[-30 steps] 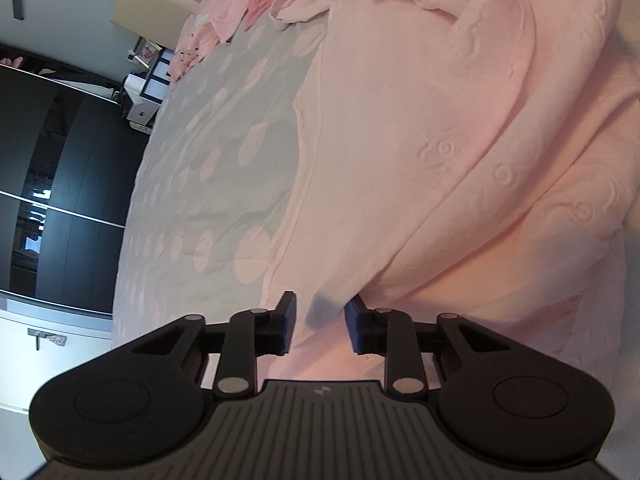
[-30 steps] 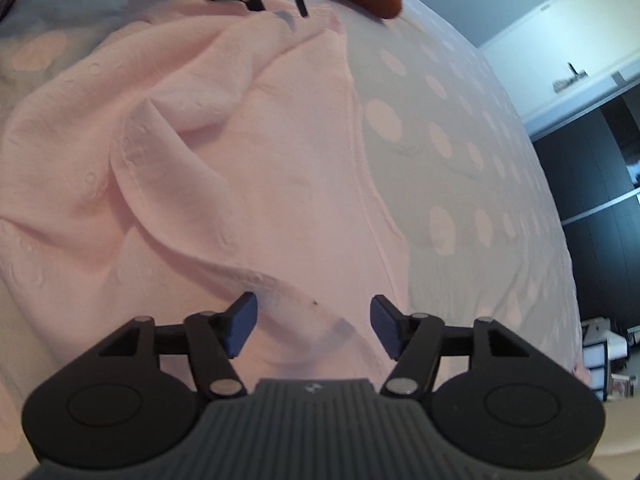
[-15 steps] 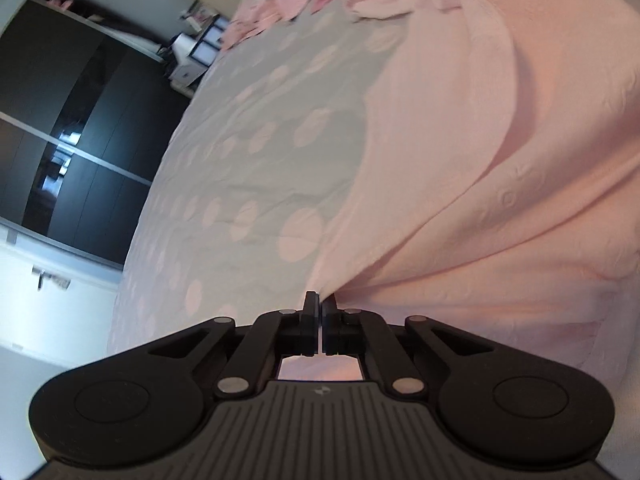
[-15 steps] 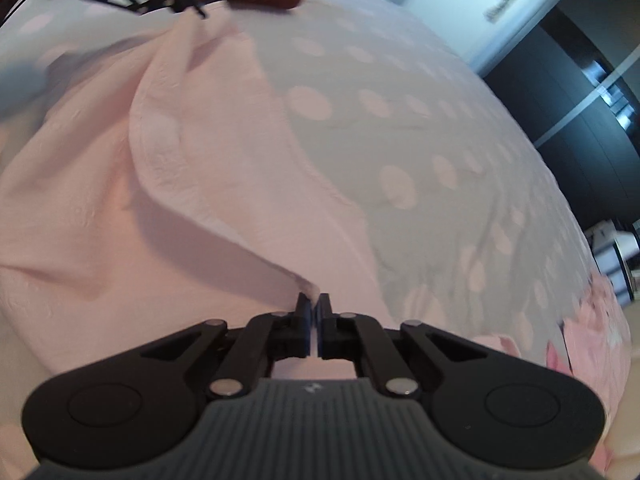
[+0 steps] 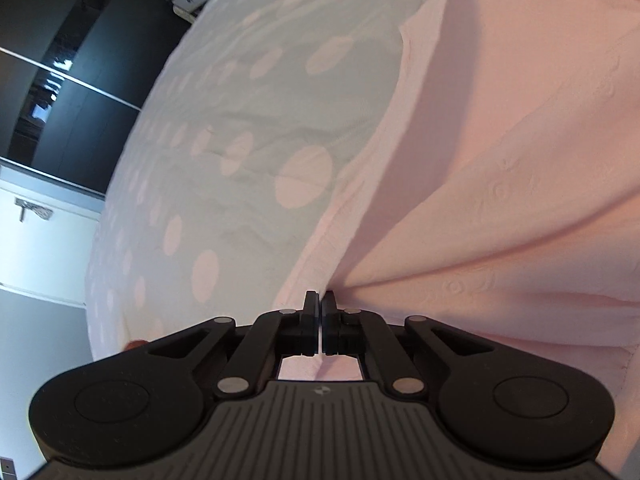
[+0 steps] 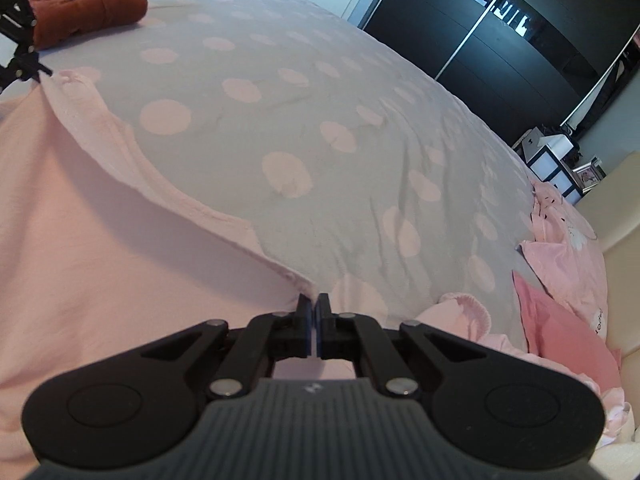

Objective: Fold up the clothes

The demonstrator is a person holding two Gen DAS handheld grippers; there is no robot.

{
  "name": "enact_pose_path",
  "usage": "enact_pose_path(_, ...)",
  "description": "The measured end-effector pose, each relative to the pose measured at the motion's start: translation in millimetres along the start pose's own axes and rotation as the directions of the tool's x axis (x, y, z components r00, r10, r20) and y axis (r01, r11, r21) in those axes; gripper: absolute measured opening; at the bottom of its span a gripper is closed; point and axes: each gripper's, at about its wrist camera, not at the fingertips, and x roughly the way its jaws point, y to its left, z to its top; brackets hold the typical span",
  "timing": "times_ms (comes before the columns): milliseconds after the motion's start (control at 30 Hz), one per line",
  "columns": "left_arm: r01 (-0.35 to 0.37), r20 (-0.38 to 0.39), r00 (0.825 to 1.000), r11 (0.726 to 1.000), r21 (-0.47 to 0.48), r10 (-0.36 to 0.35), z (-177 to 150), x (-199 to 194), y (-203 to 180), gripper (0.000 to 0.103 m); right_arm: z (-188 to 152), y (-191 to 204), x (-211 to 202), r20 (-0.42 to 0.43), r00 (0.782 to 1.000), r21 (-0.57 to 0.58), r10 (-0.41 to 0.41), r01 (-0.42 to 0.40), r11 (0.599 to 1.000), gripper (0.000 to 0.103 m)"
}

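A: Left gripper (image 5: 321, 295)?
B: Jaws pressed together, pinching the hem of the pale pink garment (image 5: 500, 168). The cloth fans away to the right and far side.

A: Right gripper (image 6: 313, 299)?
B: Closed too, clamped on the same garment's edge (image 6: 100, 240). In this view the other gripper's tip shows at far left, at the far corner of the hem.

A: Where does it lie?
B: On the grey bedspread with pink dots (image 6: 320, 112), hem stretched between both grips.

A: Anything else?
B: A rust-red bundle (image 6: 86, 4) far left; pink clothes (image 6: 560, 240) heaped near right; a dark wardrobe (image 6: 500, 32) beyond.
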Motion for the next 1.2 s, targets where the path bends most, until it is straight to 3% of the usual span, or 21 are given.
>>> enact_pose_path(133, 0.031, -0.011, 0.999, 0.998, -0.058, -0.032, -2, 15, 3, 0.001, -3, 3, 36, -0.05, 0.999, 0.016, -0.001, 0.002, 1.0, 0.002)
enact_pose_path(267, -0.027, 0.002, 1.0, 0.99, -0.141, 0.027, -3, 25, 15, 0.005, -6, 8, 60, -0.086, 0.996, 0.029, 0.026, -0.023, 0.999, 0.002)
enact_pose_path(400, -0.032, -0.001, 0.999, 0.969, -0.244, 0.033, -9, 29, 30, 0.007, -9, 11, 70, -0.114, 0.993, 0.02, 0.021, -0.019, 1.0, 0.004)
enact_pose_path(433, -0.047, 0.0, 0.999, 0.964, -0.26, 0.049, -10, 29, 32, 0.01, -10, 10, 72, -0.123, 0.992, 0.017, 0.008, -0.006, 1.0, 0.005)
enact_pose_path(500, -0.062, 0.004, 0.998, 0.95, -0.306, 0.066, -13, 24, 39, 0.024, -13, 8, 74, -0.138, 0.99, 0.019, -0.017, 0.02, 1.0, 0.015)
enact_pose_path(567, -0.063, 0.015, 0.997, 0.935, -0.349, 0.073, -17, 17, 47, 0.028, -14, 0, 68, -0.123, 0.992, 0.055, -0.03, 0.037, 0.998, 0.03)
enact_pose_path(633, -0.071, 0.019, 0.996, 0.928, -0.366, 0.083, -23, 8, 52, 0.029, -14, -9, 57, -0.096, 0.995, 0.087, -0.034, 0.042, 0.995, 0.031)
enact_pose_path(833, -0.036, 0.045, 0.997, 0.929, -0.369, 0.056, -48, -31, 45, 0.031, -18, -28, 11, -0.052, 0.999, 0.192, 0.0, 0.01, 0.981, 0.032)
enact_pose_path(1000, -0.02, 0.089, 0.995, 0.964, -0.264, 0.045, -72, -72, 14, 0.032, -37, -30, -40, -0.007, 0.999, 0.254, 0.037, -0.034, 0.967, 0.033)
enact_pose_path(1200, 0.01, 0.164, 0.986, 0.993, -0.12, 0.01, -83, -117, -38, 0.038, -61, 2, -96, 0.039, 0.995, 0.249, 0.09, -0.097, 0.964, 0.036)
